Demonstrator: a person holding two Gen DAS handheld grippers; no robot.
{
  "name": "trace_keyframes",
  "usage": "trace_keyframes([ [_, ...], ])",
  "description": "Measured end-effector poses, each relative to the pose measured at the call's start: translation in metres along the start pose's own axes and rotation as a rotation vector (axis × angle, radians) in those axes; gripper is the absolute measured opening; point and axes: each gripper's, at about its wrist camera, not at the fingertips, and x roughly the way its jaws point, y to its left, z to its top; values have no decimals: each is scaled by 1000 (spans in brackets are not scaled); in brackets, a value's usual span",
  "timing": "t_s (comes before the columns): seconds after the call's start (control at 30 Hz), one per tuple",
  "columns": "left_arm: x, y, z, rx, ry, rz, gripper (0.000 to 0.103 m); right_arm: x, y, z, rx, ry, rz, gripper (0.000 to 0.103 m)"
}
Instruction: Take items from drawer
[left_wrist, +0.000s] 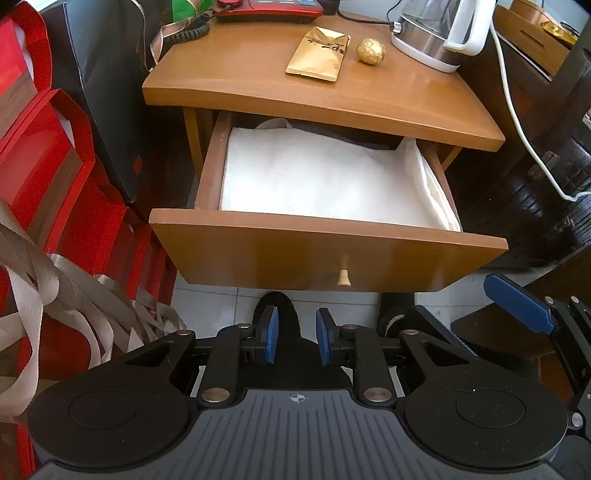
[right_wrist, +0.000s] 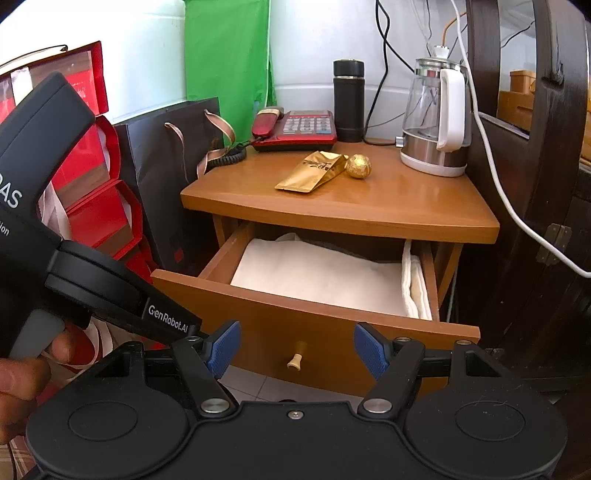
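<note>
Wooden drawer (left_wrist: 325, 254), left wrist view: pulled open under the nightstand top (left_wrist: 258, 88) — white folded cloth (left_wrist: 321, 177) is seen inside.
Left gripper (left_wrist: 295, 341): held below the drawer knob (left_wrist: 343, 277), blue pads parted, nothing between them.
Tabletop, right wrist view: gold packet (right_wrist: 312, 172) and gold ball (right_wrist: 358, 165) are laid touching, near the kettle (right_wrist: 437, 118) and red telephone (right_wrist: 295, 129).
Right gripper (right_wrist: 297, 350): jaws spread wide — empty, in front of the drawer.

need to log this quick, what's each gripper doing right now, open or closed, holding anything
left gripper: open, narrow gap, nothing between the pads
right gripper: open wide, nothing held, in front of the drawer
</note>
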Motion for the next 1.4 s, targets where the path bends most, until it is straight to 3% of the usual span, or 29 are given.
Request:
trace_keyframes([
  [1.4,-26,-3,-24,-38,-44,49,24,-21,3,-8,-13,31,-68,66],
])
